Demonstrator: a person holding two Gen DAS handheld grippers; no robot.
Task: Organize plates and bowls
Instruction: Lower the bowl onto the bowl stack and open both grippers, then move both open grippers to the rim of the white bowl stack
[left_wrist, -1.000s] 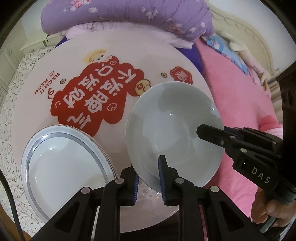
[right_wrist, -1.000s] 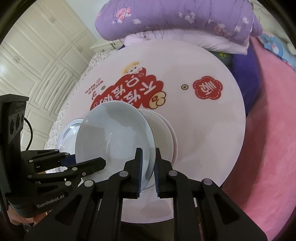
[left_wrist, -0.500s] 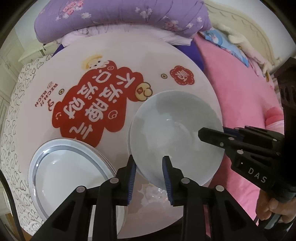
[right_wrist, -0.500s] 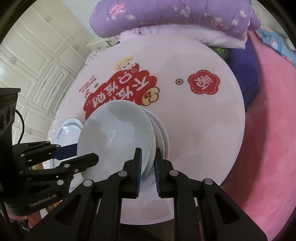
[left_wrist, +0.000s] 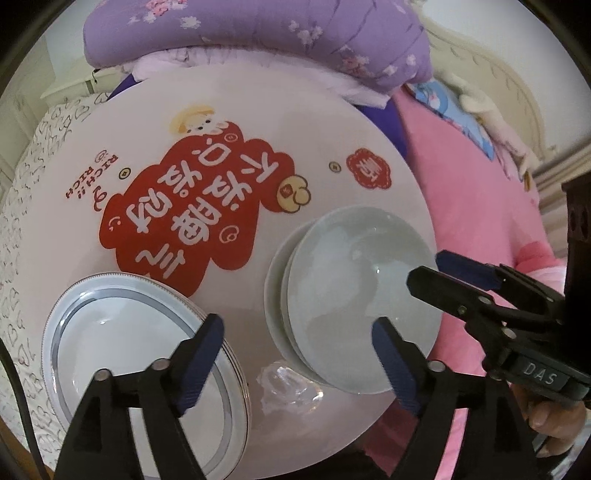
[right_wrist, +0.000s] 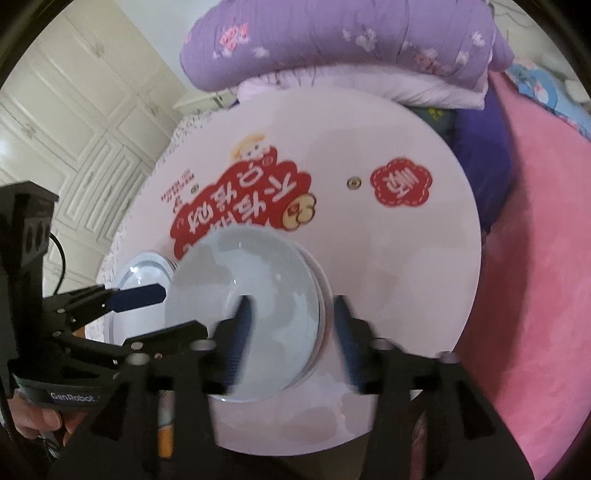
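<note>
A pale blue-grey bowl sits on a stack of white bowls at the near right of the round table. A stack of grey-rimmed plates lies at the near left. My left gripper is open, its fingers wide apart between the plates and the bowls. My right gripper is open, its fingers either side of the bowl stack's near right rim. In the right wrist view the plates show behind the left gripper.
The table top carries a red printed design. A purple quilt lies beyond the table and a pink blanket lies to its right. White cupboard doors stand at the left. A crumpled clear wrapper lies near the front edge.
Both grippers were shut on the blue-grey bowl's rim. The bowl came down onto the white bowls; the left gripper opened first, then the right, and both now stand open.
</note>
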